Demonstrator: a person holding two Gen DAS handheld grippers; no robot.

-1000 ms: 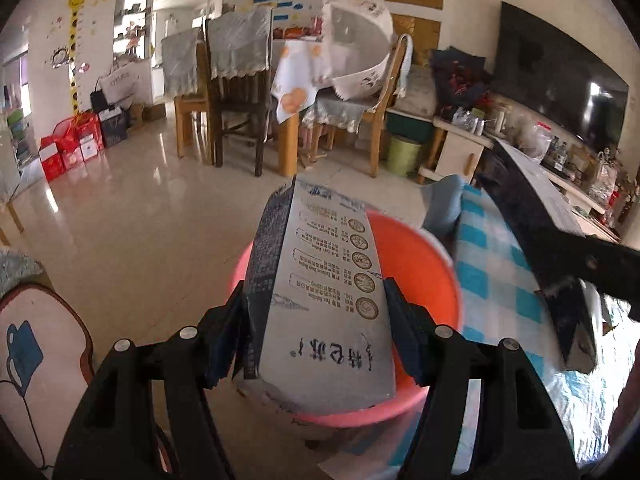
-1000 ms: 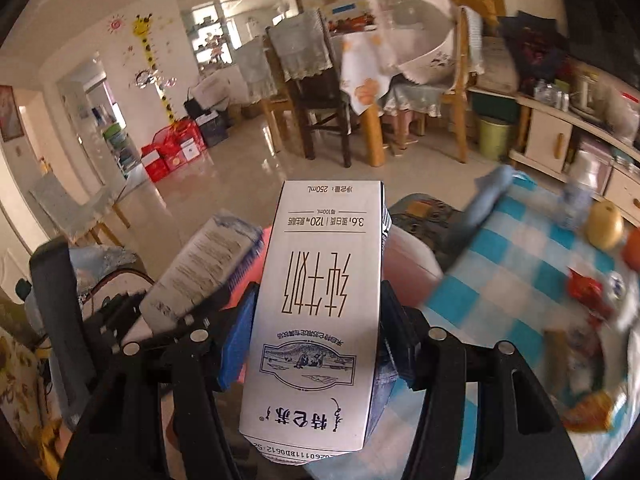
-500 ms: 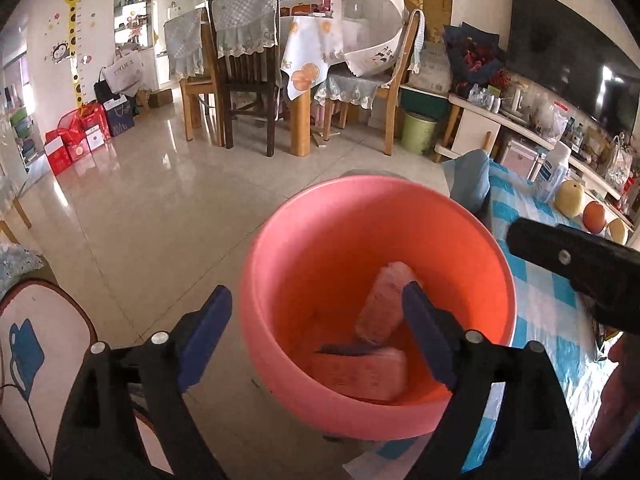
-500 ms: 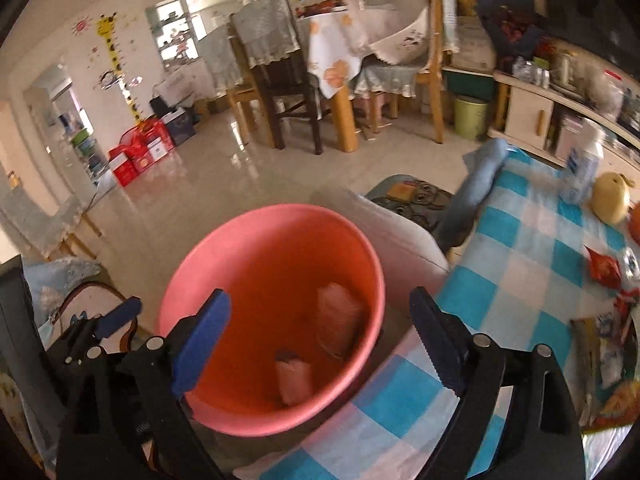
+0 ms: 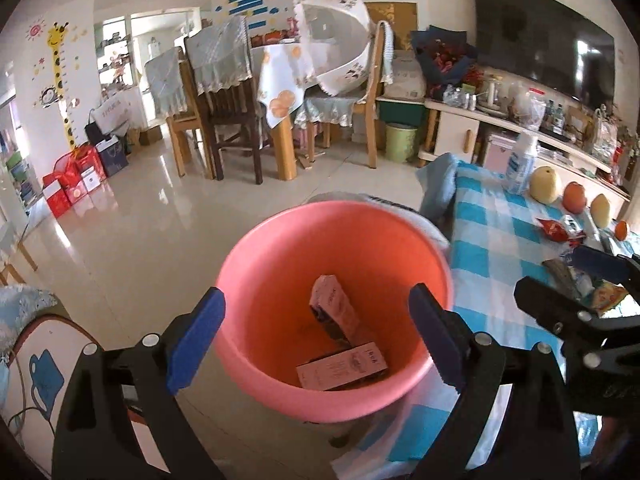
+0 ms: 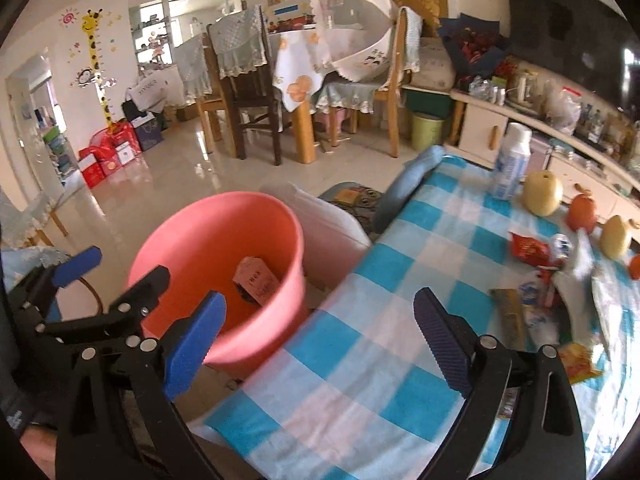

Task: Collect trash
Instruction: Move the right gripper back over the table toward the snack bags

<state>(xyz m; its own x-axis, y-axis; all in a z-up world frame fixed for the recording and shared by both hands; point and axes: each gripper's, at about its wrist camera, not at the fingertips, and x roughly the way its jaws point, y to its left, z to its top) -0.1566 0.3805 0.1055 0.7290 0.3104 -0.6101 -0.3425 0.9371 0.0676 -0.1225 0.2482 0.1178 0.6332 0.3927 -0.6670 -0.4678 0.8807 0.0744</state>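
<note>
Crinkly foil and paper make up what is left: a red snack wrapper [image 6: 529,249] and more wrappers [image 6: 540,304] lie at the far right of the checked table [image 6: 360,344]. I judge them light, soft and slippery, best pinched across a flat fold. Two milk cartons [image 5: 340,336] already lie in the pink bucket [image 5: 256,280] on the left. My left tongs [image 5: 316,332] and right tongs [image 6: 320,332] have just been opening and stand wide, nothing between.
</note>
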